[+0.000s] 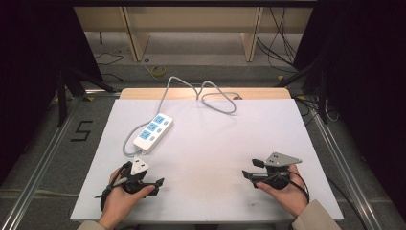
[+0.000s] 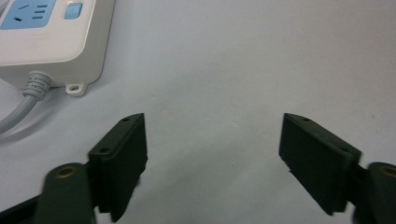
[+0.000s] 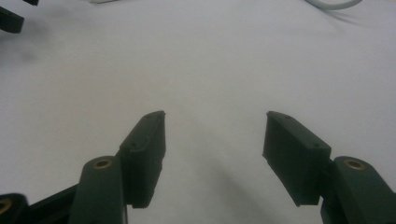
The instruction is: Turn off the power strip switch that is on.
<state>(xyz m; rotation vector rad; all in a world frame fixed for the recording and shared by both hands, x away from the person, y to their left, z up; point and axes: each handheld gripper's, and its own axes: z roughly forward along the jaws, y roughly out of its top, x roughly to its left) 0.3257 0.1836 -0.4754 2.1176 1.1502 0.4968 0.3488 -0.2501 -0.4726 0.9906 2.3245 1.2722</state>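
A white power strip (image 1: 152, 128) with blue sockets lies on the left half of the white table top (image 1: 210, 143). Its grey cable (image 1: 210, 93) loops toward the back edge. My left gripper (image 1: 155, 181) rests low near the front left, just short of the strip's cable end, its jaws wide apart over bare surface. In the left gripper view the left gripper (image 2: 212, 121) is open, with the power strip (image 2: 51, 37) at the upper left. My right gripper (image 1: 251, 168) sits at the front right, pointing left. In its own view the right gripper (image 3: 215, 114) is open with nothing between the jaws.
The grey cable (image 2: 18, 112) leaves the strip's near end and curls past my left hand. Beyond the table's back edge stand wooden furniture legs (image 1: 139, 38) and loose floor cables (image 1: 282, 43). Metal rails (image 1: 43, 158) run along both sides.
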